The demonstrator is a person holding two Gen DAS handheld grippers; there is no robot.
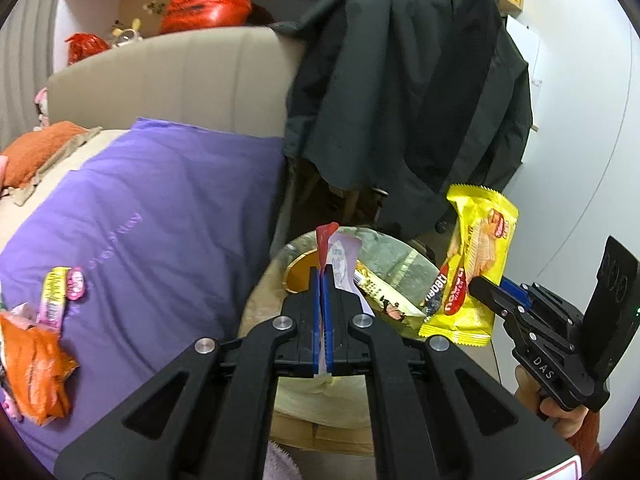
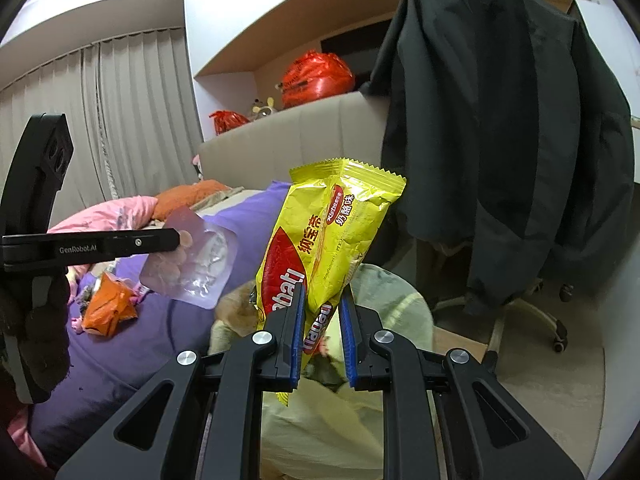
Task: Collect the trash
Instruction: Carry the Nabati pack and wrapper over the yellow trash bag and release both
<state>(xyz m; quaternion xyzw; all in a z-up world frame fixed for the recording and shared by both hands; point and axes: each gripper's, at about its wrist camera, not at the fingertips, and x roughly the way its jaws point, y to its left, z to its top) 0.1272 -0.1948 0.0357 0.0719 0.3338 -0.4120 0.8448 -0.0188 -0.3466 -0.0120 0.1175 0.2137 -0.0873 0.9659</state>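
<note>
Left wrist view: the left gripper [image 1: 322,280] is clenched on a thin clear blister pack [image 2: 192,264] above the lined trash bin [image 1: 384,248]. At 3 o'clock, the right gripper [image 2: 323,312] grasps a yellow wafer packet [image 2: 320,240]. An orange wrapper [image 1: 36,372] lies at 9 o'clock on the purple bedcover [image 1: 160,208].

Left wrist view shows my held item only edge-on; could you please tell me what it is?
Observer: In the right wrist view, the left tongs pinch a flat, clear plastic pouch by one corner.
Operator: Thank you. Are the right tongs gripping squarely?
Observer: The right tongs have both blue pads closed on the yellow wafer packet near its lower end.
</note>
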